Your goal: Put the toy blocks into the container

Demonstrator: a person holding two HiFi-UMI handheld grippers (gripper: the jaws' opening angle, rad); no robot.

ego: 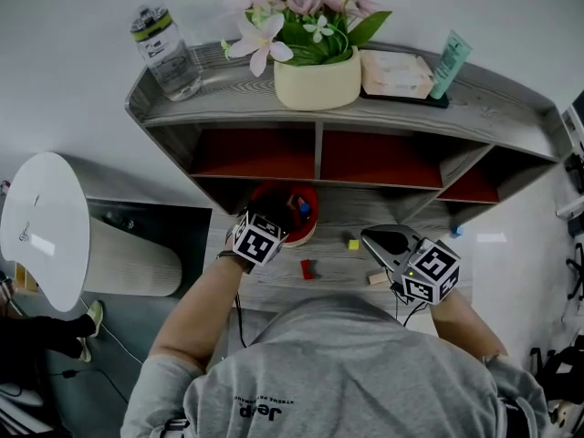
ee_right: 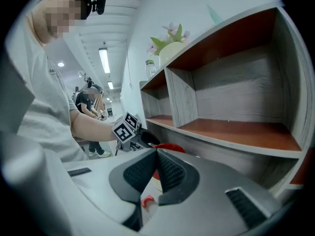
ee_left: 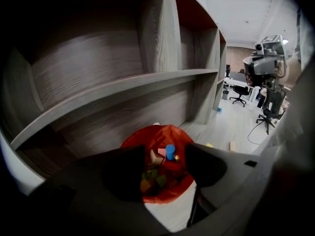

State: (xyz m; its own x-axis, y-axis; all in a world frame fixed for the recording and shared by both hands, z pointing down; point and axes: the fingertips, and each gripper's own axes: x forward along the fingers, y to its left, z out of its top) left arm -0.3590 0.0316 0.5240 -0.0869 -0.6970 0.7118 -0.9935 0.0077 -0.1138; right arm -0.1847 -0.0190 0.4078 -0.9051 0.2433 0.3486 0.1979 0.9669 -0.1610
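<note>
Left gripper (ee_left: 165, 163) hangs directly over red container (ee_left: 140, 139), jaws apart, nothing pinched. Several blocks lie inside container, blue cylinder (ee_left: 170, 152) on top. Right gripper (ee_right: 156, 154) sits right of container, jaws shut tip to tip, empty. Three blocks remain on desk (ego: 338, 261), right of container: red block (ego: 307, 268) nearest, yellow block (ego: 353, 244) further, tan block (ego: 377, 278) furthest. We judge blocks light, rigid and small. We would pinch across opposite flat faces, mid-height, so none twists out.

container (ee_left: 142, 139): on desk (ego: 338, 261), blocks (ee_left: 170, 152) inside | 3 loose blocks (ego: 307, 268): on desk, right of container
</note>
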